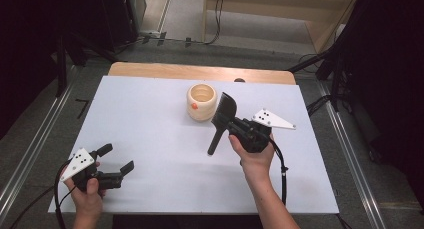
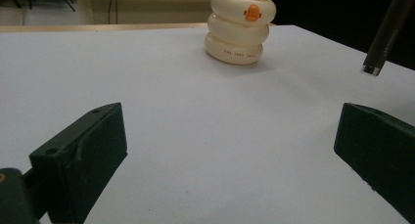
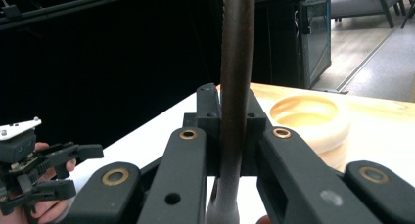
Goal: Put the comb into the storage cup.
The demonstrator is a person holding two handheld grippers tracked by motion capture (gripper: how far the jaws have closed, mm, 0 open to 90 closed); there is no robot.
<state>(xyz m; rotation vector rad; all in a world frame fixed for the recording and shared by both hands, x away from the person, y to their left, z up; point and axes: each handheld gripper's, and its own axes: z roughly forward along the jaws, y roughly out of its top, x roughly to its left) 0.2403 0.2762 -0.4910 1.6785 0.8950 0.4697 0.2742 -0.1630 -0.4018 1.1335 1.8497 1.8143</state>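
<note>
Two grippers: right gripper (image 1: 231,123) fingers clamp black brush (image 1: 222,116); left gripper (image 1: 116,159) fingers spread; holder (image 2: 240,26) print illegible.

A white sheet (image 1: 150,154) covers a wooden table (image 1: 200,71), whose bare pale edge shows along the far side. Grey floor (image 1: 45,119) surrounds the table, with metal rails (image 1: 30,154) running along its left and right sides. Dark stands (image 1: 65,54) and black equipment fill the shadowed left and right margins, and cables (image 1: 217,14) trail across the floor beyond the table. Further back lies a light wooden platform (image 1: 280,9) beside a pale grey strip of floor. In the right gripper view, a dark cabinet (image 3: 313,38) stands by a brighter, lit floor (image 3: 377,53), with a grey seat (image 3: 367,4) on it.
</note>
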